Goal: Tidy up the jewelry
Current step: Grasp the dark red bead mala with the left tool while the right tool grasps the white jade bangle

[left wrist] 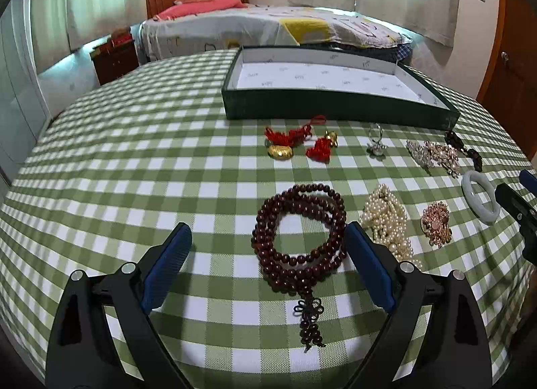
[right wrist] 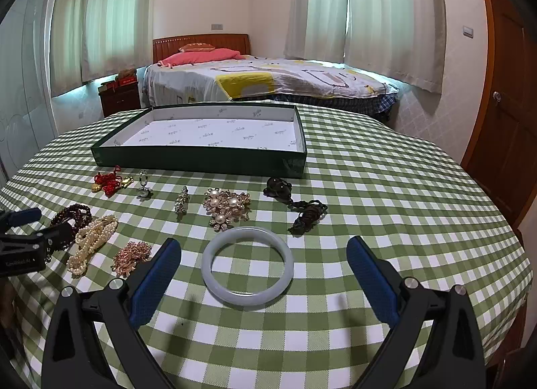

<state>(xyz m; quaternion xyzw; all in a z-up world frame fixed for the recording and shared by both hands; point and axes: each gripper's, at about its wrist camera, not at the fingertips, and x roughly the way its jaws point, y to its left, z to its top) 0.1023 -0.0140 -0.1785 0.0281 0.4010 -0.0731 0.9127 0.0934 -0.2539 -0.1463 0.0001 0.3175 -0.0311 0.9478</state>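
Observation:
My left gripper [left wrist: 268,241] is open, its blue pads on either side of a coiled dark red bead necklace [left wrist: 298,238] lying on the checked cloth. My right gripper [right wrist: 263,260] is open around a pale jade bangle [right wrist: 247,298] on the cloth. An empty green tray with white lining [left wrist: 335,105] stands at the back; it also shows in the right wrist view [right wrist: 201,162]. A pearl necklace [left wrist: 386,218], a rose-gold brooch [left wrist: 436,223], a ring [left wrist: 376,144], red-tasselled gold charms [left wrist: 295,142] and pearl brooches [right wrist: 226,206] lie between.
The green-and-white checked table [right wrist: 386,204] curves off at the right and front. A dark knotted cord ornament [right wrist: 298,208] lies right of the brooches. A small crystal clip [right wrist: 182,203] lies mid-table. A bed [right wrist: 268,82] and a nightstand stand beyond the table.

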